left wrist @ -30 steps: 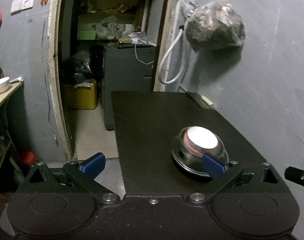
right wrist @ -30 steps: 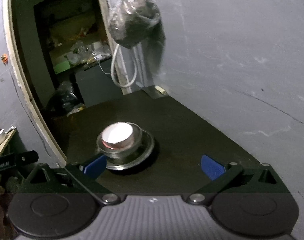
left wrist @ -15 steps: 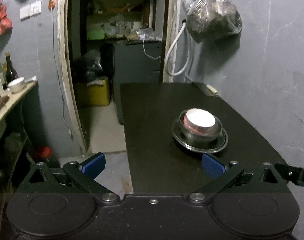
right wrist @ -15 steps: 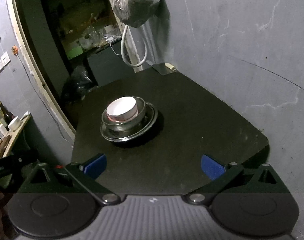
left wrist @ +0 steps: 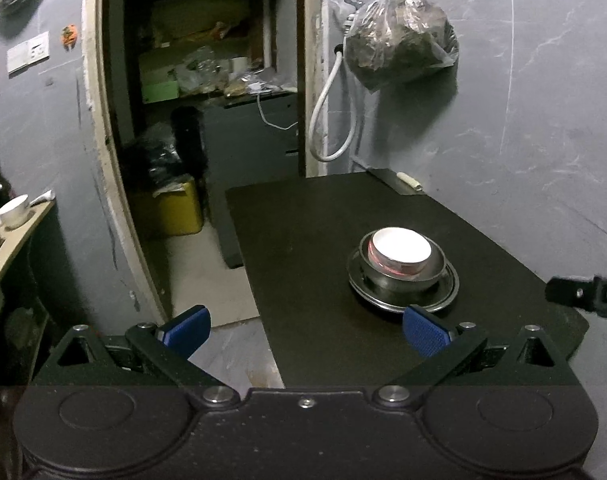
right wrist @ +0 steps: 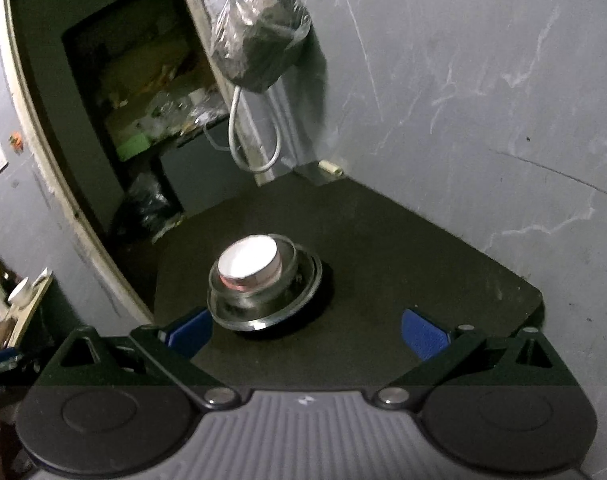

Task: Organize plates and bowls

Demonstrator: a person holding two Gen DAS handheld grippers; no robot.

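Note:
A stack stands on the black table (left wrist: 303, 248): a steel plate (left wrist: 403, 300) at the bottom, a steel bowl (left wrist: 435, 270) on it, and a white bowl with a red band (left wrist: 399, 250) nested on top. The stack also shows in the right wrist view, with plate (right wrist: 271, 316), steel bowl (right wrist: 295, 272) and white bowl (right wrist: 249, 262). My left gripper (left wrist: 305, 330) is open and empty, back from the stack at the table's near left edge. My right gripper (right wrist: 305, 330) is open and empty, just short of the stack, which lies ahead to its left.
A grey wall with a hanging bag (left wrist: 399, 46) and a white cable loop (left wrist: 331, 120) borders the table on the right. A small cream object (left wrist: 409, 180) lies at the far table corner. A doorway (left wrist: 191, 120) and a side shelf with a cup (left wrist: 11, 210) are on the left.
Both grippers pulled back from the stack half a second ago, then came slightly closer again. Both stayed open and empty. The stack has not moved.

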